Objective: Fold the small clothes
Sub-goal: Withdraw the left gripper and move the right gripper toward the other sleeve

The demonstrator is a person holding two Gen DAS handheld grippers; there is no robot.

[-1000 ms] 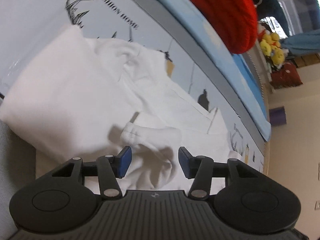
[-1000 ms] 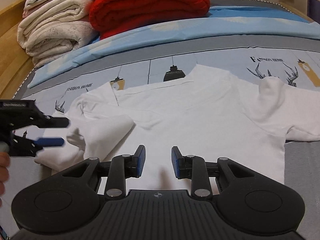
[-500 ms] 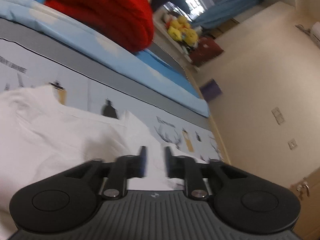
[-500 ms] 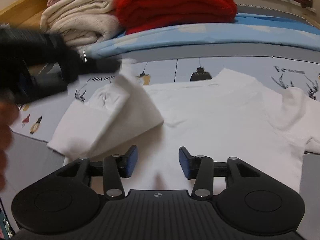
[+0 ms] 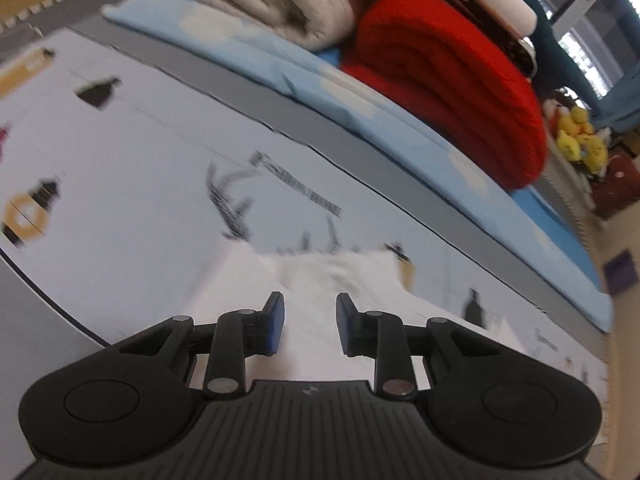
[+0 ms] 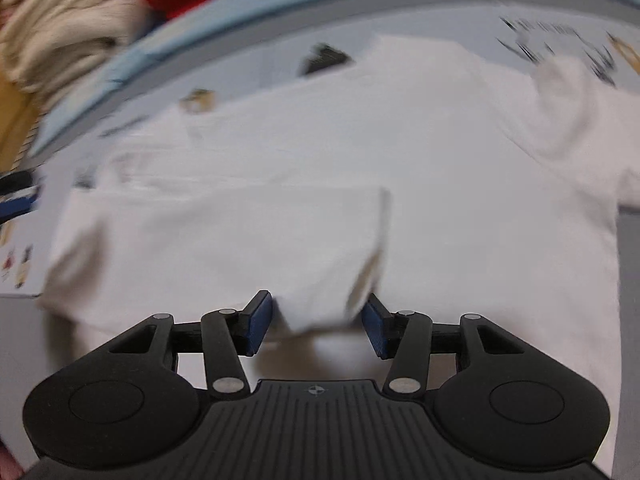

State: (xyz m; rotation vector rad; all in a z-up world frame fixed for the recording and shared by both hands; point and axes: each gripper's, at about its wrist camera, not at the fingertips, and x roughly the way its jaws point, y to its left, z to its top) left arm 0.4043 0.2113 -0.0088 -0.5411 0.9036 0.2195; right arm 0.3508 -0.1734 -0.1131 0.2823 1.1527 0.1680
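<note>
A white shirt [image 6: 440, 160] lies spread on the printed bed cover [image 5: 120, 160]. Its left side is folded over the middle as a flat flap [image 6: 224, 240]. My right gripper [image 6: 316, 320] hangs low over the near hem, jaws wide; the flap's near corner sits between the pads without being pressed. In the left wrist view, part of the shirt [image 5: 336, 276] shows beyond my left gripper [image 5: 310, 320], whose jaws stand a little apart with nothing pinched. My left gripper's fingers [image 6: 18, 200] show at the far left edge of the right wrist view, apart from the shirt. Both views are motion-blurred.
Behind the shirt runs a light blue sheet band [image 5: 360, 108]. On it rest a folded red blanket [image 5: 452, 92] and cream blankets [image 5: 288, 4]. Yellow plush toys [image 5: 576, 140] sit at the far right. The shirt's right sleeve [image 6: 560, 92] is rumpled upward.
My left gripper narrowed, carried the shirt's left side over the middle and drew away to the left; the flap now lies flat. My right gripper widened and sank to the near hem.
</note>
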